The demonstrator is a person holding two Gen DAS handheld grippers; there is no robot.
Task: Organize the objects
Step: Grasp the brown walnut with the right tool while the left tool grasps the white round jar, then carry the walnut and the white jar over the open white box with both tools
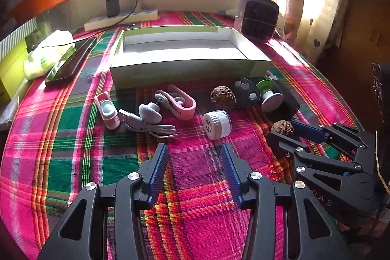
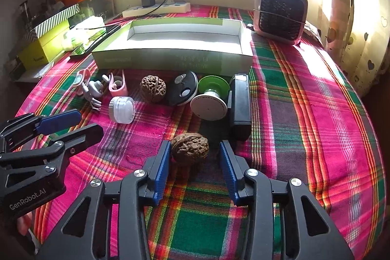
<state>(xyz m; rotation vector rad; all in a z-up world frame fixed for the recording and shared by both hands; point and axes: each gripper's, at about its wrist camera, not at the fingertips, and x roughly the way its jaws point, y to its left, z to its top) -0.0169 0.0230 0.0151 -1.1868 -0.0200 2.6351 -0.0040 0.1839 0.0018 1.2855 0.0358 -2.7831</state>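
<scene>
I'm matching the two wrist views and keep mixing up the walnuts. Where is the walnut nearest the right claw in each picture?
Left wrist view: the near walnut sits right of centre, just beyond the right claw.
Right wrist view: lower centre, between the open fingers, touching the left one.
Shared landmark: the open box behind the row of items.

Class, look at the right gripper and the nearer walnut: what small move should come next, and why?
Probably close the right gripper on the nearer walnut. Its jaws are open, the walnut sits between the fingertips on the plaid cloth, nearer one pad, and the empty box waits behind.
</scene>
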